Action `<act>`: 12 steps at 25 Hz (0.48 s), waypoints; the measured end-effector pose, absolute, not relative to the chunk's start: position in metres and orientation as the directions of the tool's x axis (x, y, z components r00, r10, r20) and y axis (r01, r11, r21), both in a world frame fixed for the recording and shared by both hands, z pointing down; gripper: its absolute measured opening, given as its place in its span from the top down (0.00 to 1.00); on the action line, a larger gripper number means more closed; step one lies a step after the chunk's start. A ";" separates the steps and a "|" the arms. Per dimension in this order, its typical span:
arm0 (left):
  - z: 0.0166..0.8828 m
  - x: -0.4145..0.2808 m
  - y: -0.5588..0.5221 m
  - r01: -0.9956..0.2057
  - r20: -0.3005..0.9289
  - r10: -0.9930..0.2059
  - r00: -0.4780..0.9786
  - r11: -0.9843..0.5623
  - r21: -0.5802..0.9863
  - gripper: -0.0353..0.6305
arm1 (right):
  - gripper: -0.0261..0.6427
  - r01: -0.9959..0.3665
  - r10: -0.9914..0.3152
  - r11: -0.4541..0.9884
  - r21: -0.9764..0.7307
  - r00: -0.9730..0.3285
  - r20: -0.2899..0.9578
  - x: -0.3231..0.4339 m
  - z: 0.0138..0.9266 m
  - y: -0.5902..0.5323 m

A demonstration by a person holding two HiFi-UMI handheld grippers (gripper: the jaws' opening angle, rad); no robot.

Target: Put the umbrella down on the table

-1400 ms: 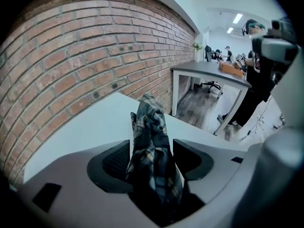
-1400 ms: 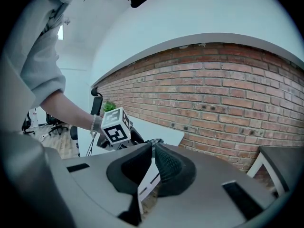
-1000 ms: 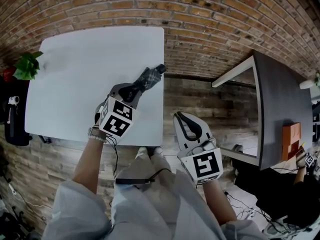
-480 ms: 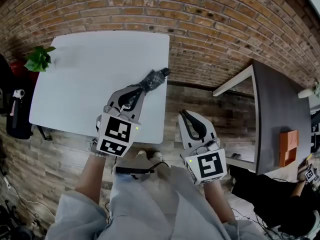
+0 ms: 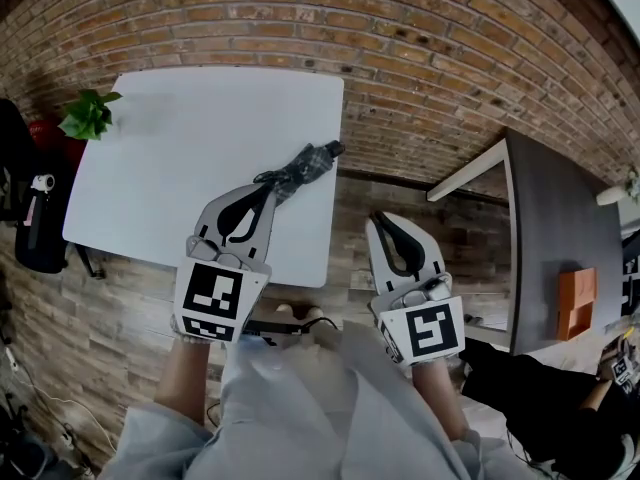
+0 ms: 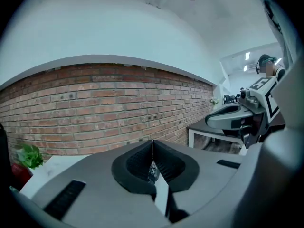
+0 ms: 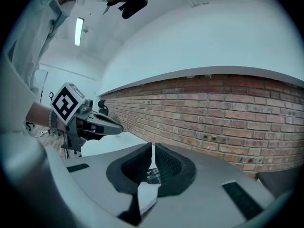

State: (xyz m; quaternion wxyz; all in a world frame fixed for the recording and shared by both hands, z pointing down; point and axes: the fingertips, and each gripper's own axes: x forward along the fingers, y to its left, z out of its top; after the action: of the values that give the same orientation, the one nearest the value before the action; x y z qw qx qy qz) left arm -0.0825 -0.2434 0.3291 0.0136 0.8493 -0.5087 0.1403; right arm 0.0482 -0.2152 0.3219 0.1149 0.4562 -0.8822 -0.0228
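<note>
While the umbrella (image 5: 303, 165) lies on the table (image 5: 180, 168), its near end indistinct, your left tongs (image 5: 266, 192) and right tongs (image 5: 384, 218) are clenched empty.

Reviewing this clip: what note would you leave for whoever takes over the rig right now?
Left gripper: shut, empty, over the white square table.
Right gripper: shut, empty, off the table's right side.
Folded dark plaid umbrella: lies on the table by its right edge, just past the left gripper's tip.
Done: umbrella set down.
Left: only to draw both grippers away.
</note>
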 end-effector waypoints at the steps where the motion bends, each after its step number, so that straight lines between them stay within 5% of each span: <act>1: 0.327 -0.083 -0.242 -0.869 0.246 -0.865 0.437 -0.477 -0.130 0.92 | 0.89 -0.797 -0.808 0.586 0.146 -0.561 0.179 0.048 0.321 -0.215; 12: 0.317 -0.078 -0.231 -0.852 0.227 -0.860 0.458 -0.497 -0.164 0.92 | 0.89 -0.786 -0.795 0.604 0.132 -0.585 0.159 0.034 0.322 -0.215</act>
State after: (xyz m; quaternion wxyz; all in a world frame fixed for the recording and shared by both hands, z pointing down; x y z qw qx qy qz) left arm -0.0783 -0.2314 0.3169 -0.0132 0.8536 -0.5013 0.1406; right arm 0.0340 -0.2145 0.3217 0.1010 0.4441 -0.8899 -0.0238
